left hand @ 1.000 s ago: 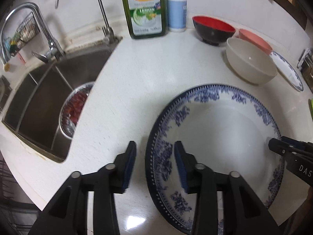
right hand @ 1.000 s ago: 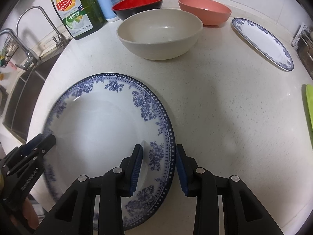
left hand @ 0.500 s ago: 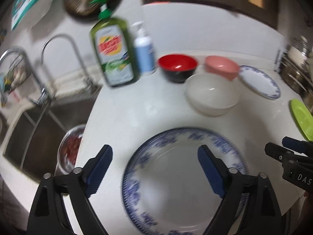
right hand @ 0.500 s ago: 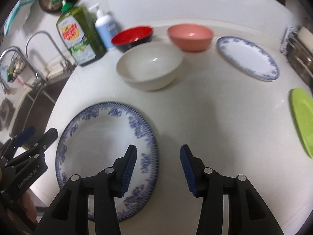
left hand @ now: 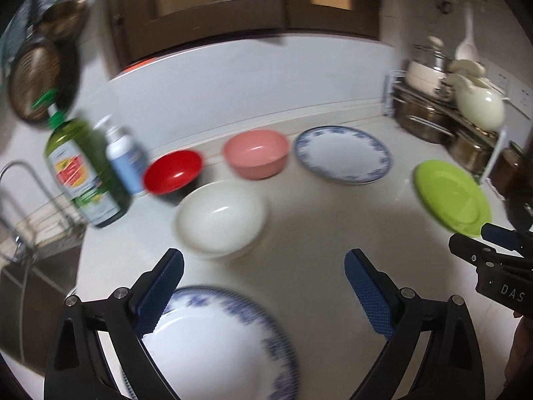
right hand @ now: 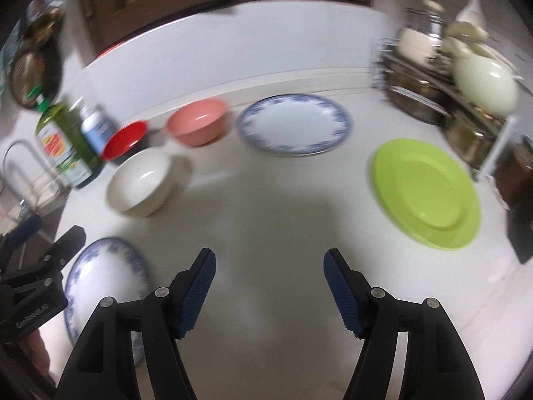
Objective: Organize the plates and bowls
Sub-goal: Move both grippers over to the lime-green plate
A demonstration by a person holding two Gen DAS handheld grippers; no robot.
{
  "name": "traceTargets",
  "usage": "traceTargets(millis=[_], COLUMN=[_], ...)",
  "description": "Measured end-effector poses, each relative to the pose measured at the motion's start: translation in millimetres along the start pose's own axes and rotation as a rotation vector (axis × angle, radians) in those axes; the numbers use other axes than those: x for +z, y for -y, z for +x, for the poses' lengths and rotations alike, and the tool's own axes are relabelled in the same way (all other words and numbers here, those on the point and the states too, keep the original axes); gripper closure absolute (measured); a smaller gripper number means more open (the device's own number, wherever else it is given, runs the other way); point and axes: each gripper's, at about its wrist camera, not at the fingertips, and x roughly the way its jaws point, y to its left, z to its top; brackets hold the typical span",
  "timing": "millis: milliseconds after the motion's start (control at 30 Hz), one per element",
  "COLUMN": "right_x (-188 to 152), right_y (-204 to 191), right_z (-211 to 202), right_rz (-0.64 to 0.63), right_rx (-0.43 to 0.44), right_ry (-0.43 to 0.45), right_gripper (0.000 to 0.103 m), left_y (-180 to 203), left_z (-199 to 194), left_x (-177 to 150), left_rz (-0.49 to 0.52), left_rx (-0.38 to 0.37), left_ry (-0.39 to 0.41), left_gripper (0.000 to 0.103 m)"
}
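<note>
light: dim, indoor | blur: heavy motion smear | edges: fisheye-bent, dark-vignetted

1. The big blue-patterned plate (left hand: 213, 350) is smeared by motion; its near edge runs off the bottom of the left wrist view, and the left gripper's fingers (left hand: 156, 293) cover part of its rim.
2. The dish soap bottle (left hand: 85, 173) at far left is too blurred for its label to be read.
3. The pots on the rack (right hand: 433, 76) at far right are a blur.
4. Only the tips of the right gripper (left hand: 479, 250) show at the left wrist view's right edge.
</note>
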Motion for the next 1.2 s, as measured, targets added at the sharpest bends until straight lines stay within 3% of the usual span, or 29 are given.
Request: traceTargets(millis=[300, 667, 1200], right_x=[11, 26, 38], right_y=[74, 152, 245], right_z=[-17, -14, 40], right_rz=[0.099, 0.185, 0.280], right_rx=[-0.109, -0.208, -0.285], right_ry=[0.057, 0.042, -0.021], right_gripper=[0.035, 0.035, 0.035], left_y=[71, 149, 243], left_z=[12, 44, 125], left_x=[40, 74, 98], left_rz=[0.079, 0.169, 0.249], left_rx=[-0.101, -0.159, -0.235], left_ry=[0.018, -0.004, -0.146], left_gripper=[0.004, 0.004, 0.007])
